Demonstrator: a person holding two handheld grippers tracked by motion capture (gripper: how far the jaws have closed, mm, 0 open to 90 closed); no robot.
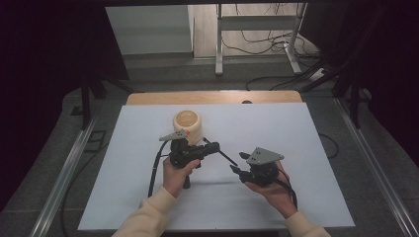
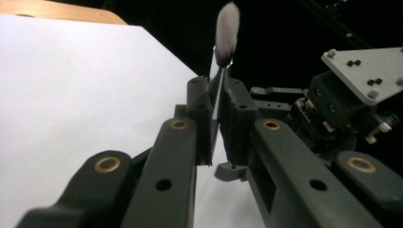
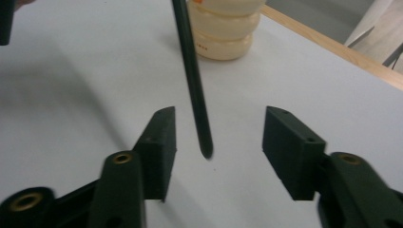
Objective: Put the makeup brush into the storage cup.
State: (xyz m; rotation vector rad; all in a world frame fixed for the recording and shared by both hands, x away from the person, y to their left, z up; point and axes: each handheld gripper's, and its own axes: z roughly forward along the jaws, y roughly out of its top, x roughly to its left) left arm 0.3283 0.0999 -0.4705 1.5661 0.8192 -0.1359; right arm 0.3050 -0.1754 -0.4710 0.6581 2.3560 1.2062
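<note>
Brush: one makeup-type brush (image 2: 226, 33), clamped in the left claw (image 1: 210, 148), above the white surface (image 1: 276, 128) near its middle.
Long axis: in the high view the handle (image 1: 226, 157) runs from the left claw down and to the right, its tip ending just short of the right claw (image 1: 238, 163). Bristle end on the far side of the left claw's pads, handle end toward the right claw.
Look: thin, dark, straight handle, tapering to a blunt rounded tip (image 3: 206, 151); a shiny metal collar under a soft tuft, pale grey-white with a darker base, seen in the left gripper view.
Left claw: clenched on the brush, pads pressed flat against both sides of the shaft just below the collar.
Right claw: released, jaws standing apart; in the right gripper view the handle tip hangs between the two pads, touching neither.
Cup: one cream ribbed cup (image 1: 188, 124), upright on the surface, just behind the left claw, opening up.
Count: one brush, one cup, two claws, two hands; left hand (image 1: 176, 174) and right hand (image 1: 272, 190) each in a cream sleeve.
Surface: white sheet over a wooden top (image 1: 212, 97), whose edge shows at the far side.
</note>
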